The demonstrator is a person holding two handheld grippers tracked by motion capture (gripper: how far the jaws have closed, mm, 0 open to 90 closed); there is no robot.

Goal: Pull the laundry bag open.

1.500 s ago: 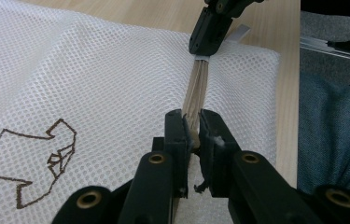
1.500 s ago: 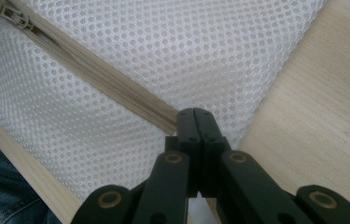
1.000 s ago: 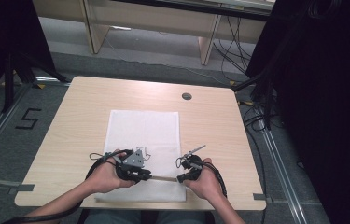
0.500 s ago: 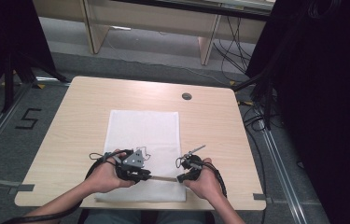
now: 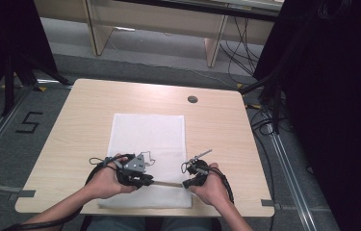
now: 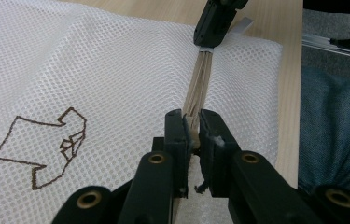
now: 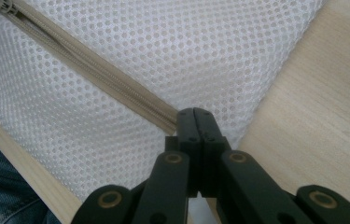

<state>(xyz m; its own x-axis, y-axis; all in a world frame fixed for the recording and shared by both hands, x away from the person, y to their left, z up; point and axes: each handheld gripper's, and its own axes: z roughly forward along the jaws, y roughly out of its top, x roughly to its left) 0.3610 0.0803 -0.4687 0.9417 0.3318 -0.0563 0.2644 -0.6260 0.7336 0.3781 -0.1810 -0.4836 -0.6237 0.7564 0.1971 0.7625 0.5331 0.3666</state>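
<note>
The beige zipper of the white mesh bag runs straight between the two tongs, along the bag's near edge. The left gripper is clamped on what seems to be its slider; the right gripper is pressed together on the zipper's end. In my judgement the zipper looks closed, so the pulling is not yet begun. A brown outline drawing, without readable letters, lies left of the left tongs; a "5" is marked on the floor.
</note>
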